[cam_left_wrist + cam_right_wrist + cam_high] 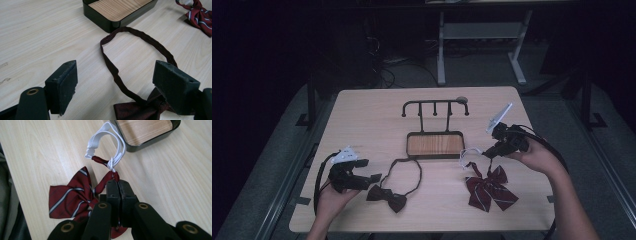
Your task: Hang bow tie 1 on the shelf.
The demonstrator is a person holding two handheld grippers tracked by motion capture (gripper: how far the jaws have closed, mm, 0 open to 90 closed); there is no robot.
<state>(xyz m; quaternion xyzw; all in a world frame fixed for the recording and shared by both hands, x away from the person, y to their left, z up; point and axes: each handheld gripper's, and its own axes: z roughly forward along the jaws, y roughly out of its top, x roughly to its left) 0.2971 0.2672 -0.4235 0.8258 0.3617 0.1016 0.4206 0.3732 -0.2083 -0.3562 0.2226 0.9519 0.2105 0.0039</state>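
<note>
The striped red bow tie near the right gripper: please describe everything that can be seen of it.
The striped bow tie is dark red fabric with thin pale stripes, its wings and tails spread flat on the light wooden table, right of the plain dark bow tie. A white elastic strap with a small clasp loops from its knot toward the black tray. The right gripper has its jaws closed on the red band at the knot, where the white strap joins it. Nothing else touches it.
</note>
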